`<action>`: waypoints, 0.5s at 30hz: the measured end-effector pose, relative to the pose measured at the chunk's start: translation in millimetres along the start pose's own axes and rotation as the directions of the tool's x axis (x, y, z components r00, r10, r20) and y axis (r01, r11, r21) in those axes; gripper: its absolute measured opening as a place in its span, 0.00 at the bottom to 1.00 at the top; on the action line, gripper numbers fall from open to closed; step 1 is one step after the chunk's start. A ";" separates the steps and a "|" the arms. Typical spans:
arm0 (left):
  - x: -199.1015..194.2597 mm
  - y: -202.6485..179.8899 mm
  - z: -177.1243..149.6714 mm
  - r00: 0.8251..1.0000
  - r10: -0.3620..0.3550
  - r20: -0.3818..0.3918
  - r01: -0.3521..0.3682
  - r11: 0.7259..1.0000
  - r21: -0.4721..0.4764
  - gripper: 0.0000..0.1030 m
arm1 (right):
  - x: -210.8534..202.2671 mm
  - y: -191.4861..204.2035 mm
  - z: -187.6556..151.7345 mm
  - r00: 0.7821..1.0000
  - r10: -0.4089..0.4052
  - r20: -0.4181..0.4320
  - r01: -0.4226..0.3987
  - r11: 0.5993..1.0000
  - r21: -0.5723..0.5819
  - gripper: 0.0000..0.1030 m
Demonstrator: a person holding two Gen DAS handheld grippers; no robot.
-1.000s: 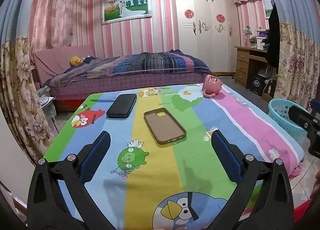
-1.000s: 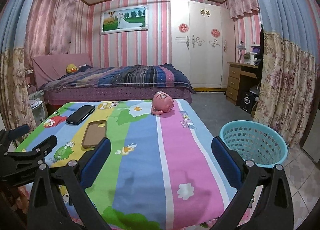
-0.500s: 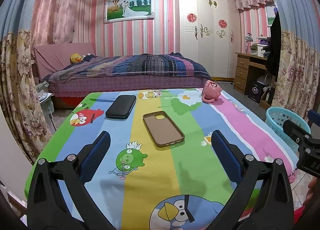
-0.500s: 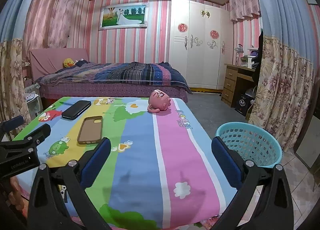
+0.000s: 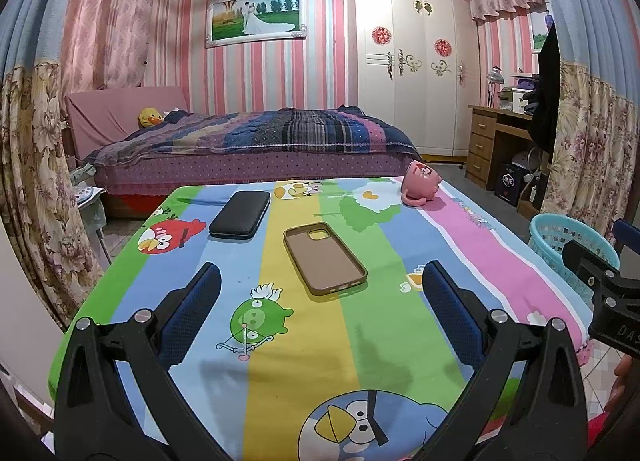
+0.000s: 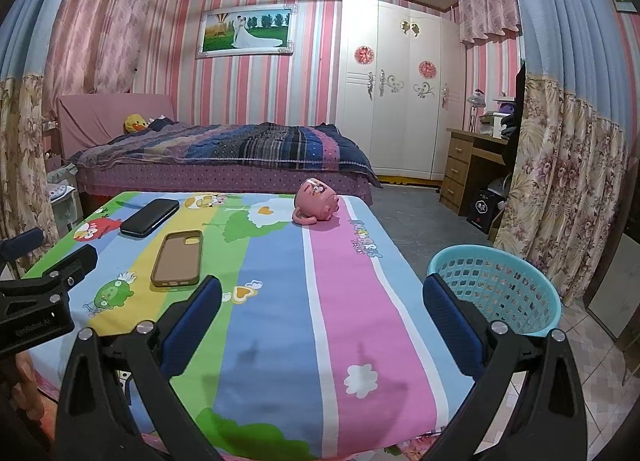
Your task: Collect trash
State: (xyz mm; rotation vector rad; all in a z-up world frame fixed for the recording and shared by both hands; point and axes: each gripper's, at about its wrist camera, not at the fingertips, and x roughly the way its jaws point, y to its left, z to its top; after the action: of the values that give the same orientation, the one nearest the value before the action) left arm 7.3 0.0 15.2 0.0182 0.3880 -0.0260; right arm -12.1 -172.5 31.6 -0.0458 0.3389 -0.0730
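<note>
A table with a bright cartoon cloth carries a brown phone case, a black case and a pink mug on its side. A turquoise basket stands on the floor right of the table. My left gripper hangs open above the near table edge, nothing between its fingers. My right gripper is open too, above the near right part of the table. Each gripper shows at the edge of the other's view.
Behind the table stands a bed with a striped blanket. A white wardrobe and a wooden desk line the right side. Flowered curtains hang close on both sides. Tiled floor lies beside the basket.
Both grippers have drawn back and lifted slightly, so the table sits a little lower and farther in each view. Both stay open; nothing on the table has moved.
</note>
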 end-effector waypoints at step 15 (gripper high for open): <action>1.3 -1.7 0.3 1.000 0.004 0.006 -0.005 1.000 0.011 0.95 | -0.9 -2.4 1.5 1.000 -0.006 0.003 0.006 1.000 0.005 0.95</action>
State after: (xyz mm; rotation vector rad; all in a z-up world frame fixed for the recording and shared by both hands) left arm 8.5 -1.7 14.9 0.0300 0.3823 -0.0237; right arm -12.6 -174.7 33.4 -0.0426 0.3354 -0.0798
